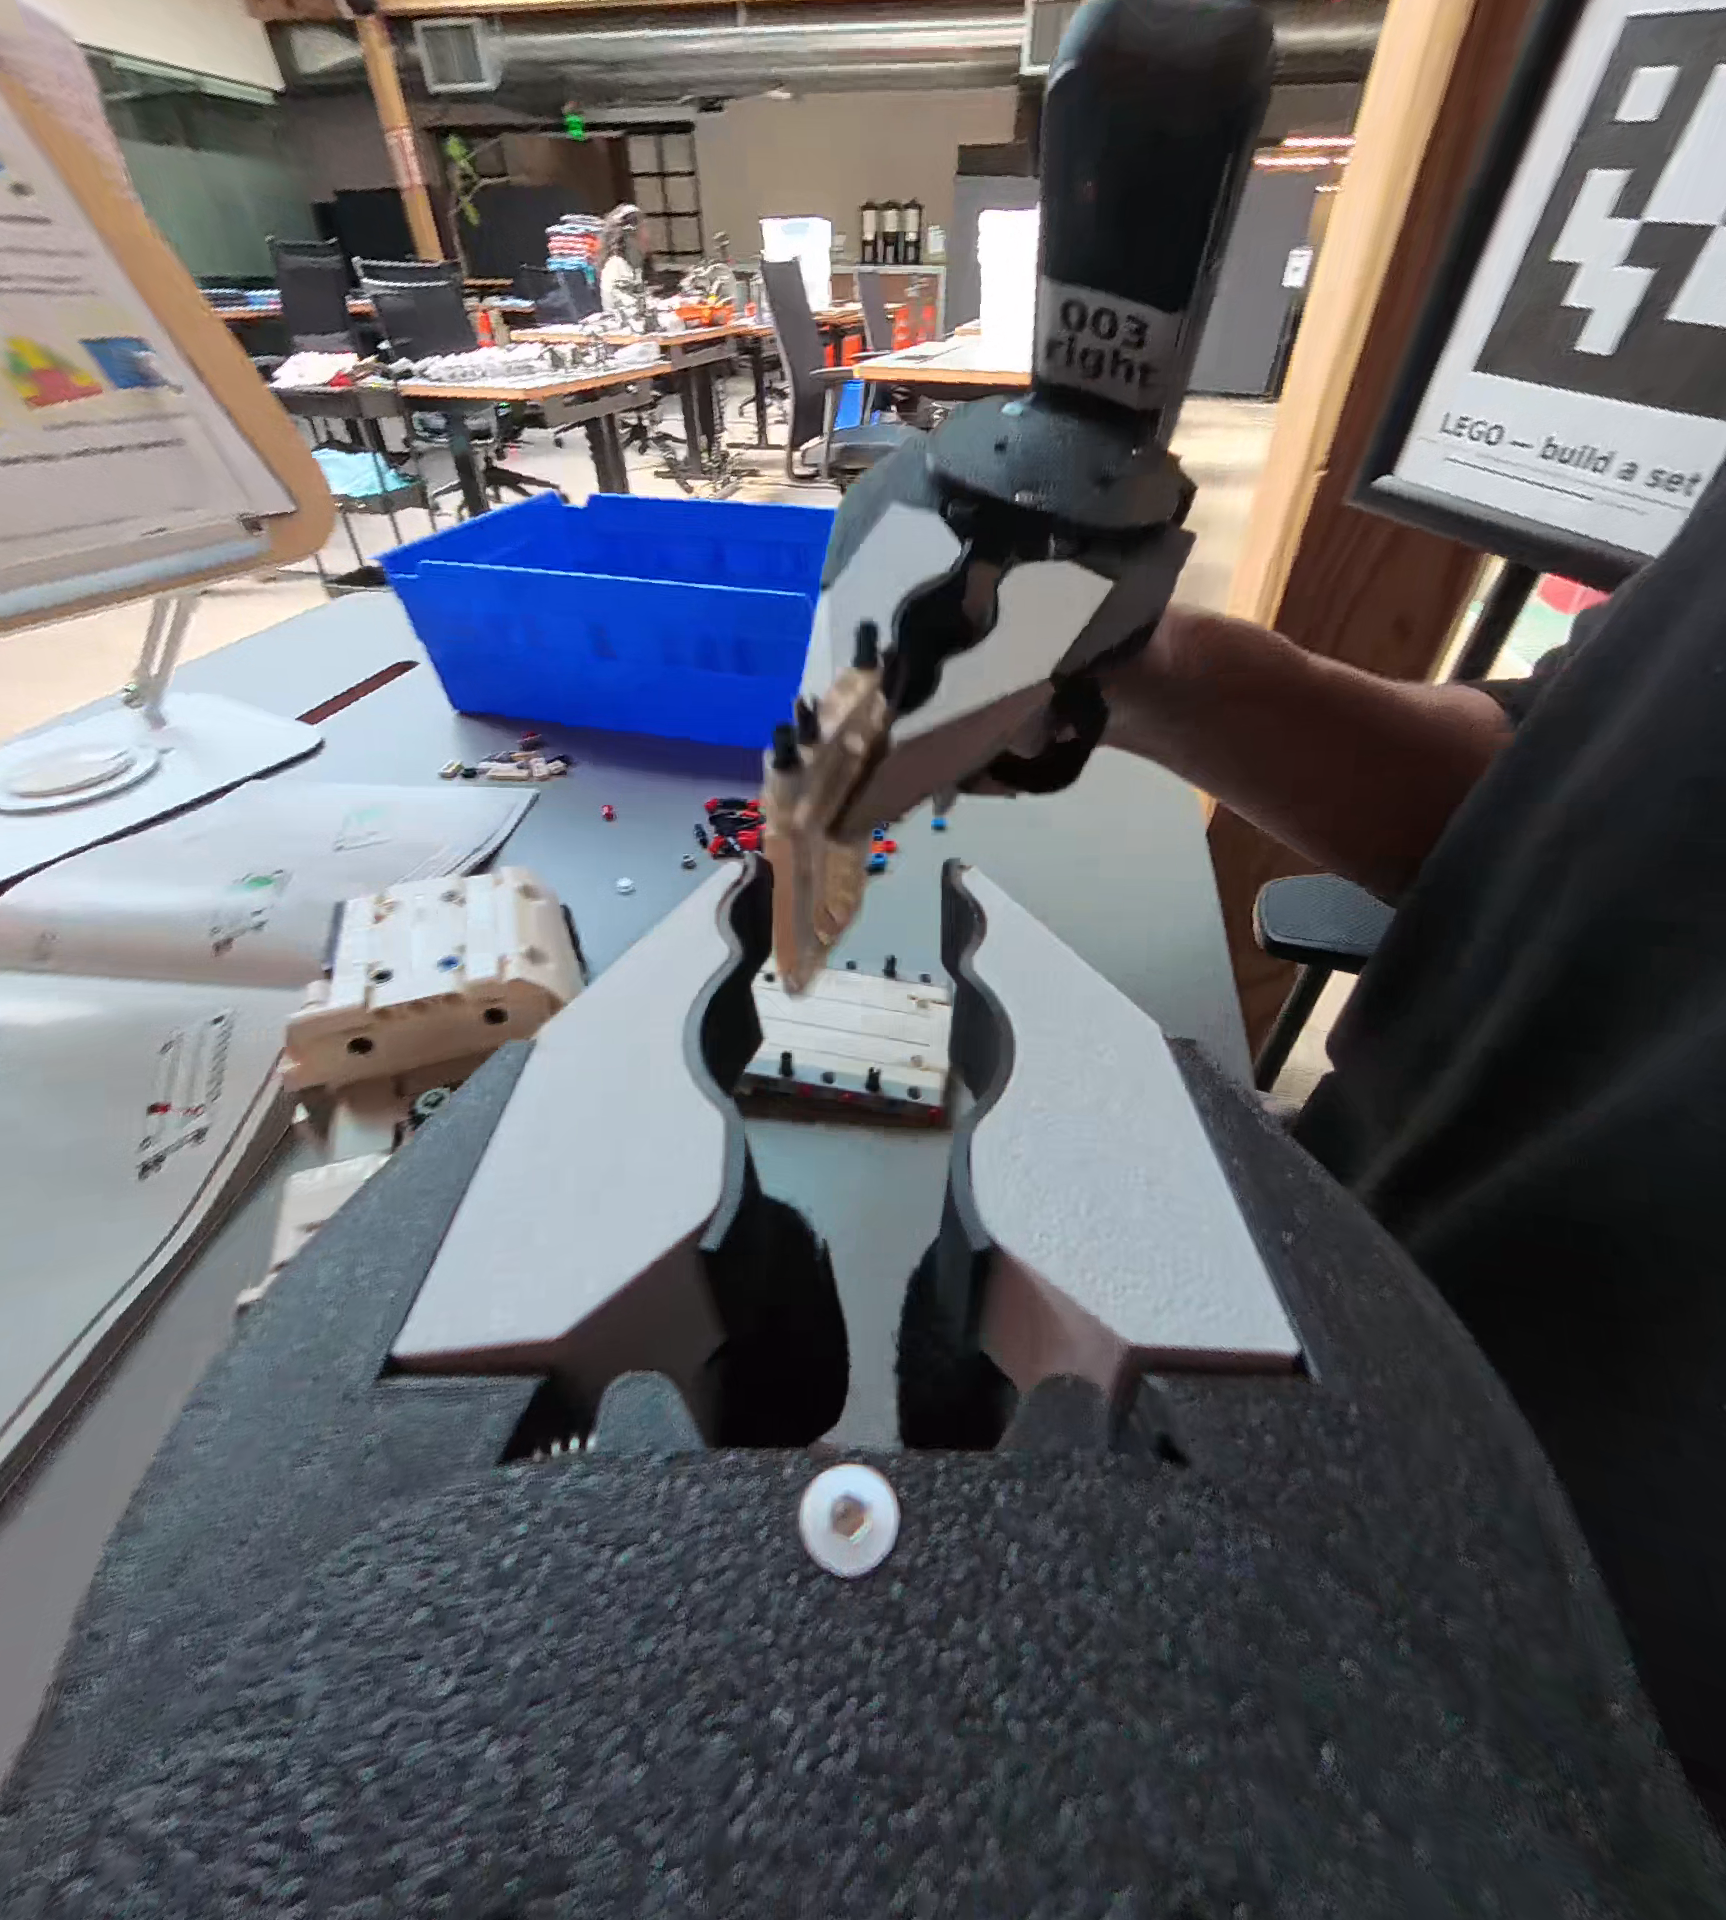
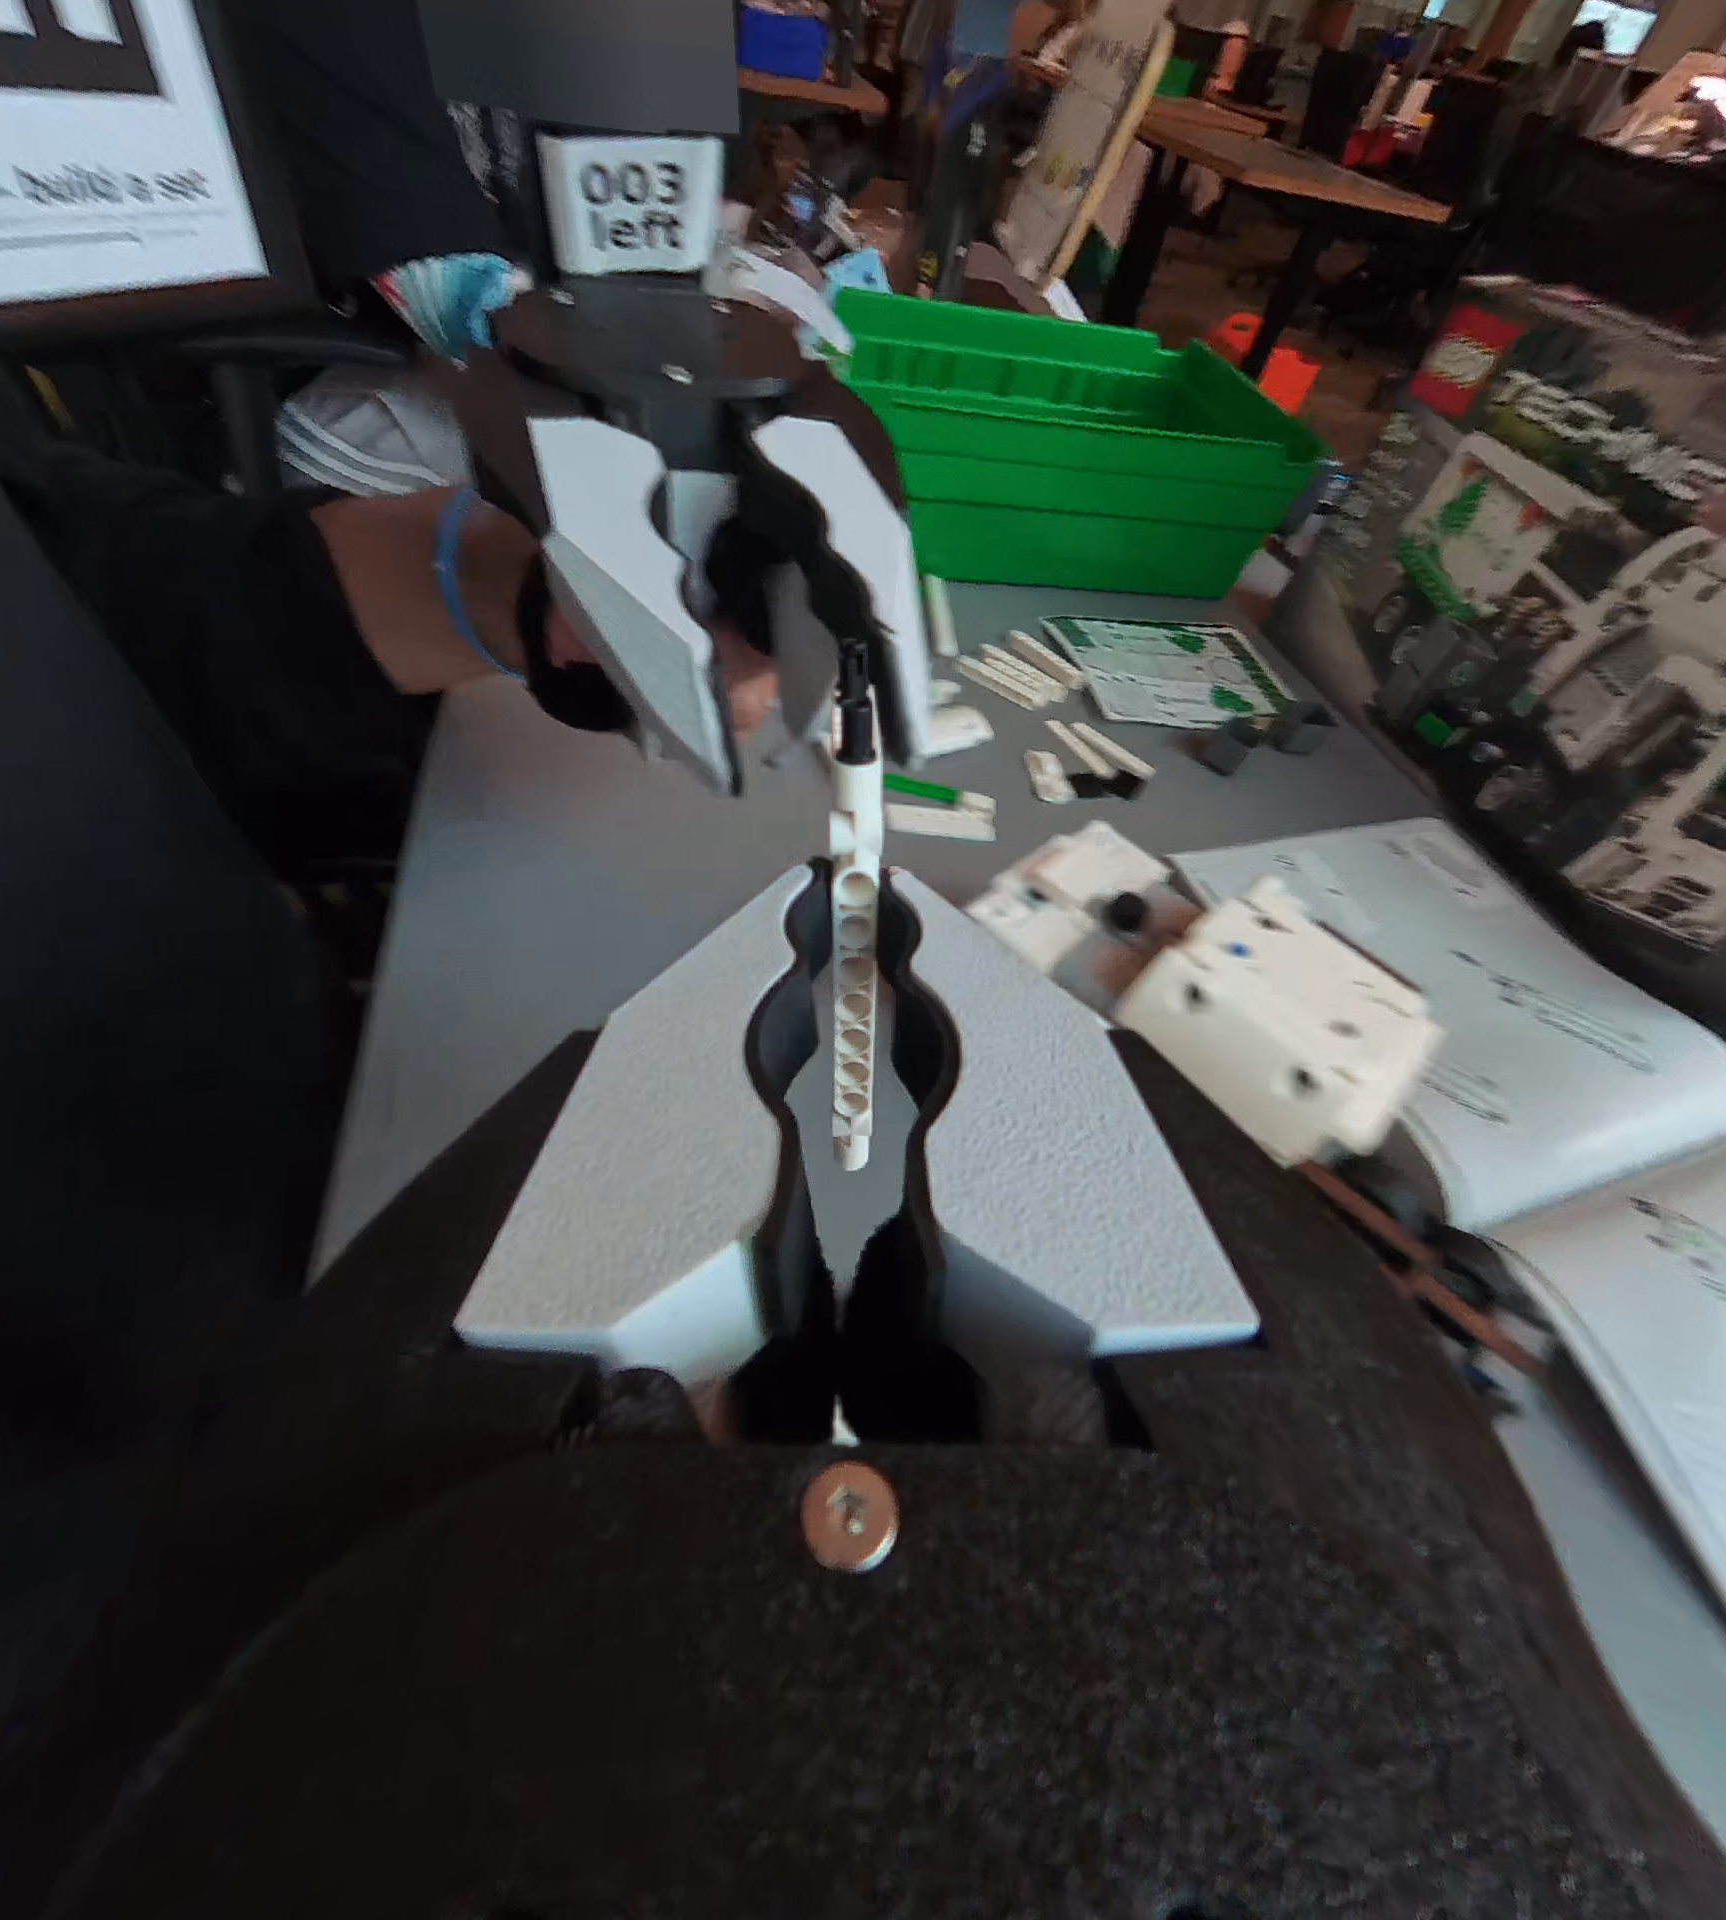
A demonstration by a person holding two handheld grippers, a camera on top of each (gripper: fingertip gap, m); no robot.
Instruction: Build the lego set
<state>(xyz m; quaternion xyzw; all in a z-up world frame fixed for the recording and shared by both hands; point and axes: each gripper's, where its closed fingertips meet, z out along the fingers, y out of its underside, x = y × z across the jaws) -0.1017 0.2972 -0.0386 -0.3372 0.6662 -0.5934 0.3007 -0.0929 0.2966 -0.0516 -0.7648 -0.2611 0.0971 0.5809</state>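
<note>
Bright, even indoor light (right view dimmer), motion blur, fisheye-bent edges.

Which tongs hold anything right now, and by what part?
Right tongs grip a white holed beam along its lower length; left tongs are open, holding nothing.

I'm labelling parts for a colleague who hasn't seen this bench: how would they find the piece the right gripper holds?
Start at the green bin; nearer the camera, the right gripper is shut on a white beam. Unlike the loose beams flat on the table, it is off the table, with a black pin at its far tip.
</note>
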